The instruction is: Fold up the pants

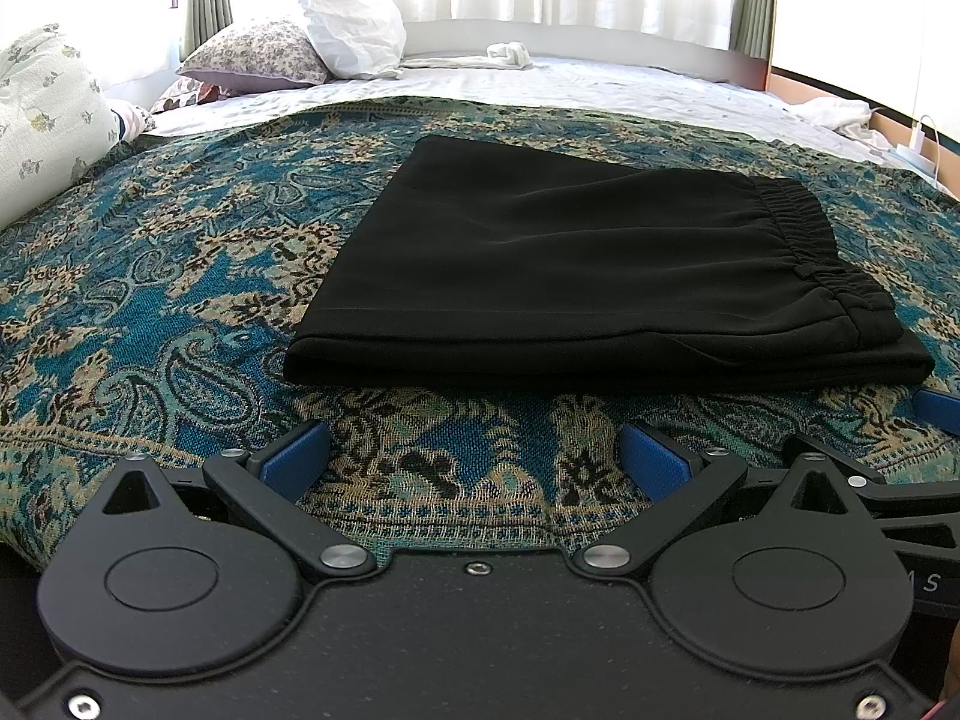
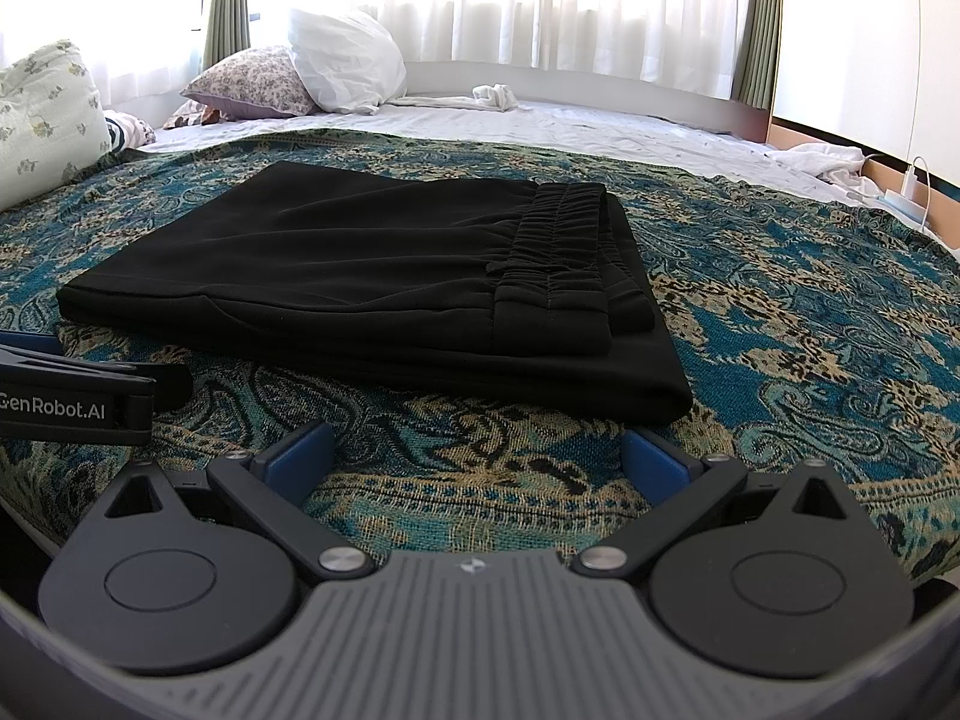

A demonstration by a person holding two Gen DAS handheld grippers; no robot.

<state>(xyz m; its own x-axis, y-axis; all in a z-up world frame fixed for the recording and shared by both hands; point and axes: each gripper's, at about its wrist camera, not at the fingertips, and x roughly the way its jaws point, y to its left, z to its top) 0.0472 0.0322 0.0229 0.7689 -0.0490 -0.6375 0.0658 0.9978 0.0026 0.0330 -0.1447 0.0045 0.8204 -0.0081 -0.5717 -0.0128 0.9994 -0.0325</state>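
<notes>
Pants (image 1: 576, 264) folded flat on patterned bedspread (image 1: 150, 312), left hand-held gripper (image 1: 474, 462) and right hand-held gripper (image 2: 477, 459) both released, empty.

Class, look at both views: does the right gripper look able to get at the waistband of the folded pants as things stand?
Probably yes. The right gripper is open, and only bare bedspread lies between it and the pants. The waistband lies exposed on top.

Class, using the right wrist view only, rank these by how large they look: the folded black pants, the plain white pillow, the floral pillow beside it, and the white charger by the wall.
1. Folded black pants
2. Plain white pillow, though it lies farther away
3. Floral pillow, partly hidden by the white one
4. White charger
</notes>
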